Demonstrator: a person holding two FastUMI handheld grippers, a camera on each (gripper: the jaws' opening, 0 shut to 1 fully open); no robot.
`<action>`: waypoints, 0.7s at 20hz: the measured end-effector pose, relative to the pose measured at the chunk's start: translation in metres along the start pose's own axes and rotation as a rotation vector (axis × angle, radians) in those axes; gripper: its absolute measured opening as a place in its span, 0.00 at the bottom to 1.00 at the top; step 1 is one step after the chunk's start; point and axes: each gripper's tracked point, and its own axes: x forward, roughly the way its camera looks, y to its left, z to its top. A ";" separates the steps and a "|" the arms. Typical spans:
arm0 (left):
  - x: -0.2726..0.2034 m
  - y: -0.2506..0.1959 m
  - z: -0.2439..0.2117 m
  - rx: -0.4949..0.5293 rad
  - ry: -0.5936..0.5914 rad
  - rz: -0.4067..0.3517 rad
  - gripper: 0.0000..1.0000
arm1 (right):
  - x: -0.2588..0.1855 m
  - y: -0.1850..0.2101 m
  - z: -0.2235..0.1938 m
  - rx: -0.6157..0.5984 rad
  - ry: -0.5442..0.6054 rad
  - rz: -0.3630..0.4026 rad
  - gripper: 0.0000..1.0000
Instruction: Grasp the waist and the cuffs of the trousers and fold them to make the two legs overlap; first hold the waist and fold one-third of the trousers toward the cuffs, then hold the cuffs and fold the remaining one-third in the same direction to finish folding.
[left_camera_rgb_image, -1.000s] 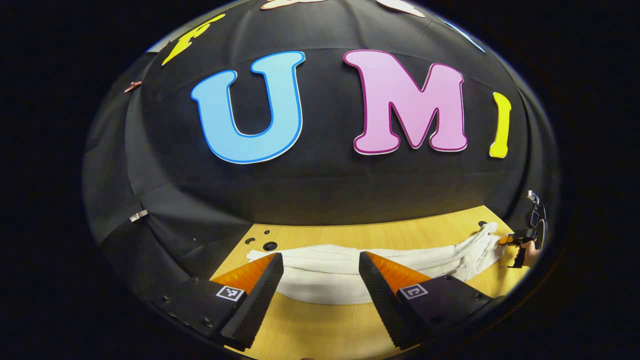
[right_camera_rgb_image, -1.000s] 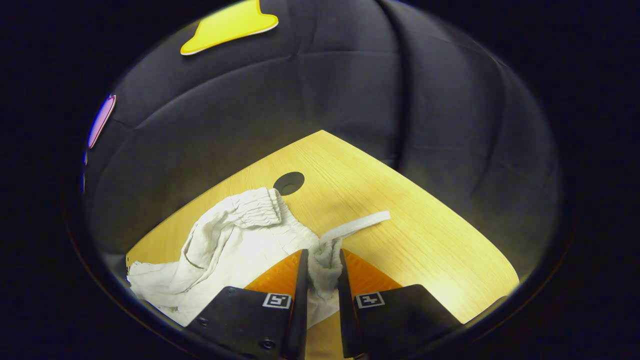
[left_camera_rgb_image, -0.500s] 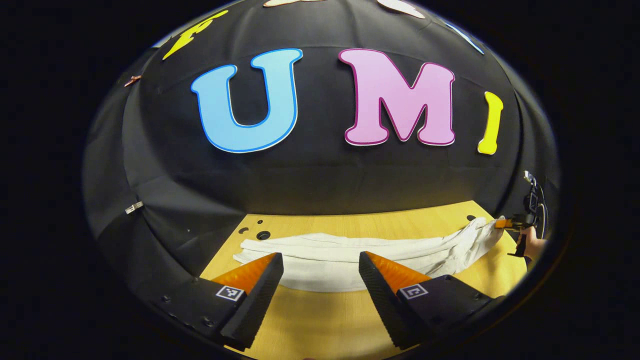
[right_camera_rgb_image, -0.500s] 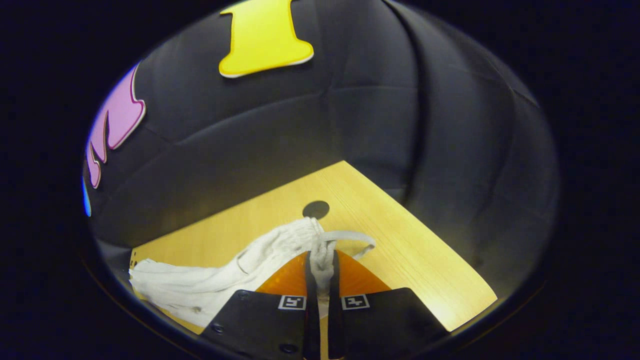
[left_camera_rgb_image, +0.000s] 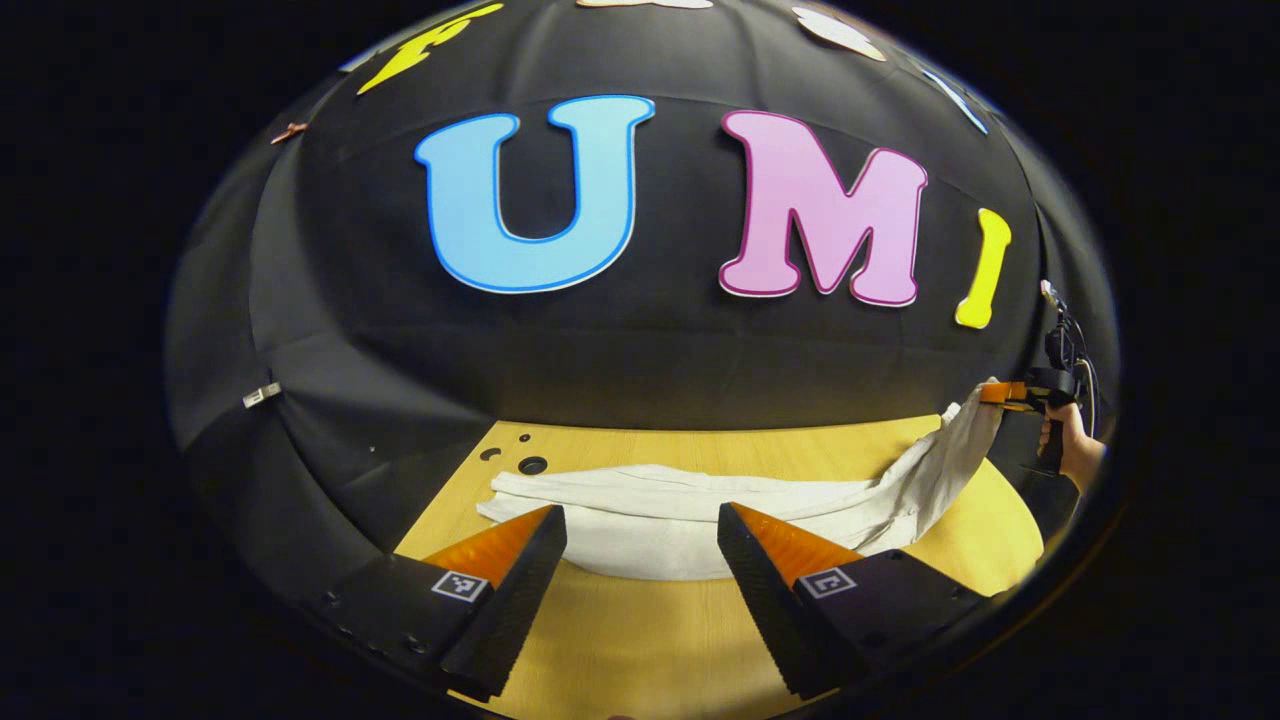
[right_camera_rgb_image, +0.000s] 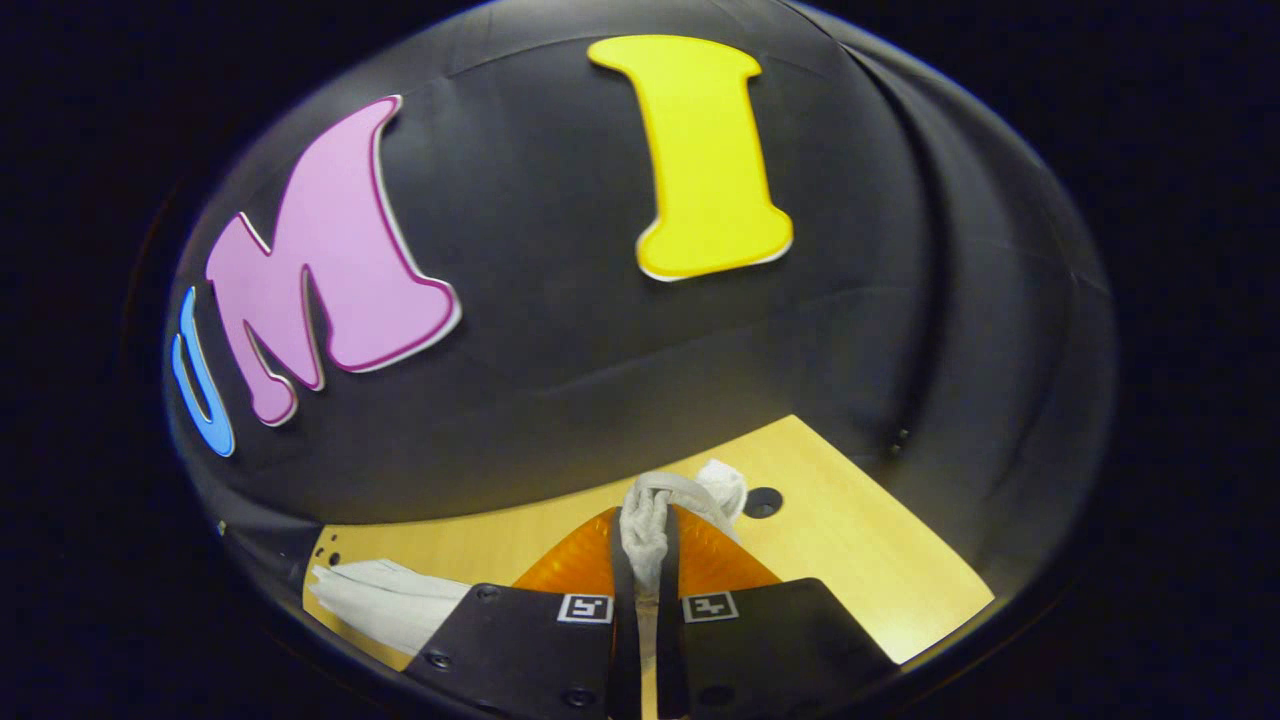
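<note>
In the left gripper view the left claw (left_camera_rgb_image: 640, 540) hangs with its two fingers spread wide and nothing between them, just short of the near edge of the long white, soft woven-cloth trousers (left_camera_rgb_image: 660, 510), which lie stretched across the pale wood-grain bench (left_camera_rgb_image: 640, 640) ahead of it. Off to its far right the right claw (left_camera_rgb_image: 1003, 392), held by a hand (left_camera_rgb_image: 1075, 447), has one end of the garment raised clear of the bench, the cloth draping down limp. In the right gripper view that claw (right_camera_rgb_image: 640, 525) is clamped on a bunched, gathered wad of the white fabric (right_camera_rgb_image: 645, 515); a round dark hole (right_camera_rgb_image: 763, 501) in the bench sits just beyond and to its right. I judge the first fold only begun: one end lifted, nothing yet laid over.
</note>
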 end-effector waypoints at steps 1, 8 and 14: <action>0.000 0.010 -0.006 -0.012 0.008 0.006 0.97 | 0.000 0.019 -0.003 0.017 0.001 0.034 0.10; 0.009 0.081 -0.045 -0.085 0.057 0.074 0.97 | -0.013 0.126 -0.055 0.030 0.014 0.245 0.10; 0.052 0.123 -0.077 -0.235 0.078 0.107 0.95 | -0.014 0.182 -0.112 0.018 0.043 0.344 0.10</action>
